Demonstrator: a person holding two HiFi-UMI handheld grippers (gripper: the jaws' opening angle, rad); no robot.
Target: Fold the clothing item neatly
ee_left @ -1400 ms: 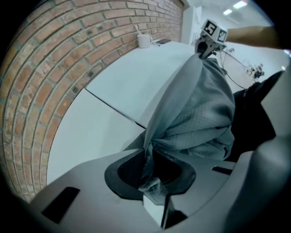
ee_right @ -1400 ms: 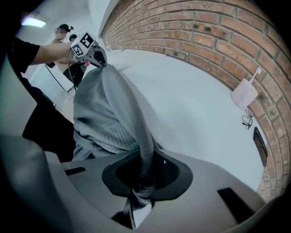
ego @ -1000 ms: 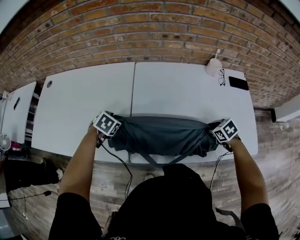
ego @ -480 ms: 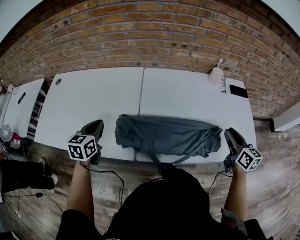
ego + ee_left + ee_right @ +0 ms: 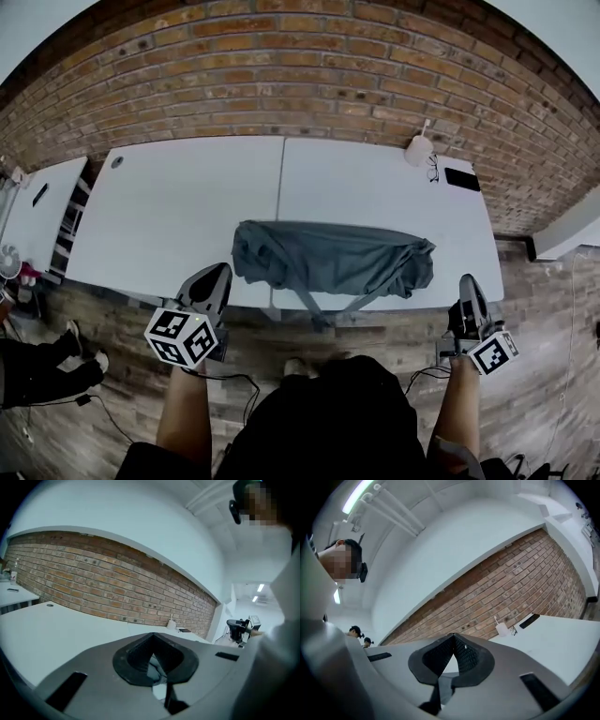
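Lying as a rumpled band at 12 o'clock on the bench (image 5: 169, 206), the garment (image 5: 333, 258) needs further folds; left gripper (image 5: 218, 273) and right gripper (image 5: 466, 282) fingers just closed, empty.

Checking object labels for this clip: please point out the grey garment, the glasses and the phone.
grey garment (image 5: 347, 262), head view, middle of the bunched cloth.
glasses (image 5: 432, 167), head view, the frame.
phone (image 5: 462, 178), head view, middle of its dark face.

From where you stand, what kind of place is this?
Probably an office or lab workroom: white desks against a brick wall, eyeglasses on one desk, and ceiling strip lights.
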